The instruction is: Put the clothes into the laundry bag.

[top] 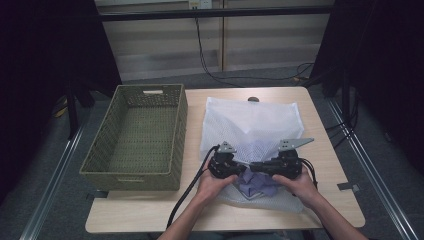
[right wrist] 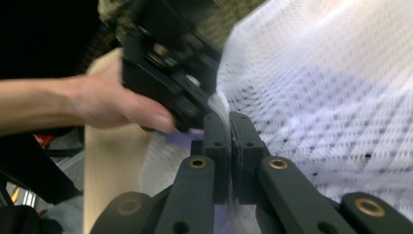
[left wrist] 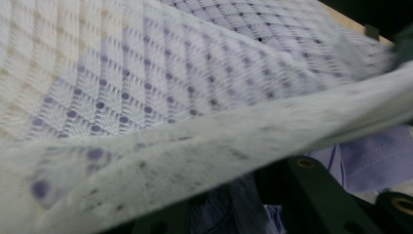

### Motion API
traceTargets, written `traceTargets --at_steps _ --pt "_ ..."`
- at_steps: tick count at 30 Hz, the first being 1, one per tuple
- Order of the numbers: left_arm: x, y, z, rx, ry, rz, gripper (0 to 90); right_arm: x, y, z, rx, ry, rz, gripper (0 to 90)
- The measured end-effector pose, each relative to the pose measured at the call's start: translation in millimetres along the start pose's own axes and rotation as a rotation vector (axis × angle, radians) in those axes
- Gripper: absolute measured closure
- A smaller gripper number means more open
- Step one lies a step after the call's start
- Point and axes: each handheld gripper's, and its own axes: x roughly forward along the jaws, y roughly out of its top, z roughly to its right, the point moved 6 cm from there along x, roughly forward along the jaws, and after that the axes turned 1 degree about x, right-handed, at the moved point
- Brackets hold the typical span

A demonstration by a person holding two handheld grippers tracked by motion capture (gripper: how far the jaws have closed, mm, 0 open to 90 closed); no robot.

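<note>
Step in hand: both hands work at the near, open edge of a white mesh laundry bag [top: 250,125] that lies on the desk [top: 330,165]; a lavender garment [top: 257,184] sits half out of its mouth, between the two hands, with more of it showing purple through the net.
Right hand-held gripper [right wrist: 229,131]: jaws pressed together on the bag's hem, a thin fold of mesh pinched between the pads.
Left hand-held gripper [top: 223,167]: just beside the right one at the mouth; the hem drapes over its jaws in the left gripper view, but whether they clamp it I cannot tell (the tips are hidden under the fabric).
Doing it well: by my judgement, keep the right pinch firm on one layer only, hold the mouth wide and low, and take care that mesh and garment are not gripped together.
Materials: the bag is soft, open-weave net with a thicker, fuzzy white hem; the garment is thin, limp cloth, crumpled.
Nearby: an olive woven basket [top: 135,137], rectangular with cut-out handles, stands left of the bag.
</note>
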Motion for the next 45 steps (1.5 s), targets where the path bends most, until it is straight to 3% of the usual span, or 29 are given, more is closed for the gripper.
traceTargets --at_steps 3,7,12,14,17,20,28,31,35,39,42,43,45 --pt "-8.6 -0.8 -0.3 -0.007 0.000 0.002 61.6 5.1 -5.9 5.0 0.011 0.000 -0.029 86.1" --pt "-24.8 -3.0 0.8 0.007 -0.007 -0.001 51.4 6.0 -4.6 6.4 0.012 0.000 -0.021 85.0" --pt "-47.0 -5.6 1.3 -0.007 -0.003 0.009 42.0 6.1 -4.6 7.9 0.008 -0.011 -0.021 83.6" --pt "-57.3 -6.4 5.2 0.008 -0.009 0.017 42.1 5.0 -3.8 7.5 0.011 -0.012 -0.017 82.2" --pt "-74.6 -11.5 20.5 0.069 -0.053 0.028 56.3 3.0 -3.3 9.3 0.019 -0.021 -0.012 76.3" --pt "-81.0 -22.8 31.2 0.084 -0.094 0.017 61.2 1.0 -2.4 11.0 0.026 -0.031 -0.002 71.6" --pt "-69.6 -41.9 52.5 0.106 -0.183 -0.053 56.3 -6.0 2.8 8.8 0.022 -0.030 0.024 59.9" --pt "-59.0 -49.3 62.4 0.137 -0.195 -0.102 55.7 -8.0 4.9 8.0 0.023 -0.020 0.032 56.7" --pt "-51.5 -51.6 70.6 0.191 -0.176 -0.149 52.1 -14.1 11.7 3.8 0.012 -0.001 0.061 53.4" --pt "-44.8 -56.1 68.1 0.220 -0.143 -0.183 58.8 -20.5 15.4 -2.8 -0.007 0.012 0.079 51.3" --pt "-41.5 -60.0 62.9 0.259 -0.117 -0.224 72.1 -21.7 12.5 -13.0 -0.044 0.039 0.042 62.7" --pt "-39.3 -59.4 63.4 0.230 -0.113 -0.196 75.1 -20.8 11.0 -16.4 -0.060 0.043 0.024 65.3" --pt "-39.2 -59.0 61.9 0.213 -0.099 -0.201 81.6 -17.3 7.3 -23.3 -0.076 0.062 -0.008 67.6"
